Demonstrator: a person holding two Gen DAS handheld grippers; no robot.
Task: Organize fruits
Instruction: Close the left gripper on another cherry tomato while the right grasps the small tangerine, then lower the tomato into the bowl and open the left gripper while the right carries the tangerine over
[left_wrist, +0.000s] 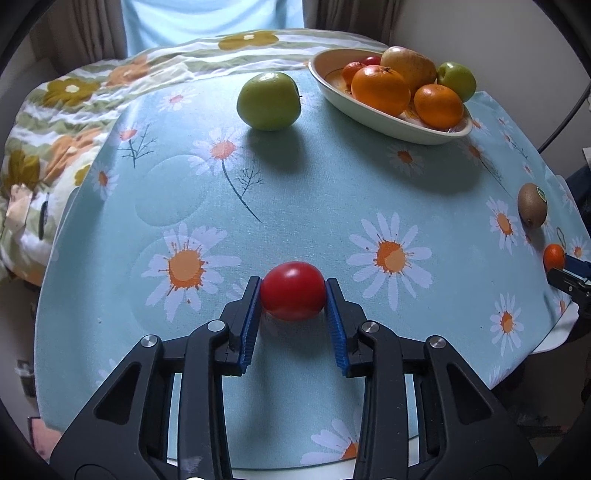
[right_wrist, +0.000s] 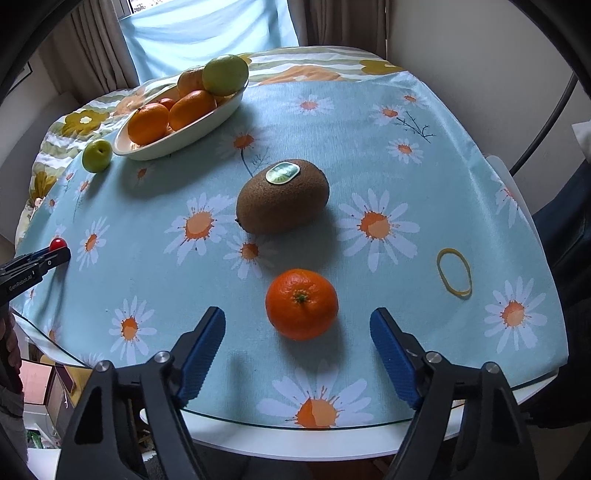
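My left gripper (left_wrist: 293, 291) is shut on a small red tomato (left_wrist: 293, 290) that rests on the daisy tablecloth. A green apple (left_wrist: 269, 100) lies further back, left of the white oval bowl (left_wrist: 373, 107), which holds oranges, apples and small red fruit. My right gripper (right_wrist: 297, 325) is open, its blue pads either side of a loose mandarin (right_wrist: 301, 303) without touching it. A brown kiwi (right_wrist: 282, 196) with a sticker lies just beyond the mandarin. The bowl (right_wrist: 192, 133) stands at the back left in the right wrist view, with the green apple (right_wrist: 96, 155) beside it.
A yellow rubber band (right_wrist: 454, 272) lies on the cloth to the right of the mandarin. A flowered blanket (left_wrist: 66, 122) is bunched along the table's far and left sides. The glass table edge (right_wrist: 295, 424) runs close below my right gripper.
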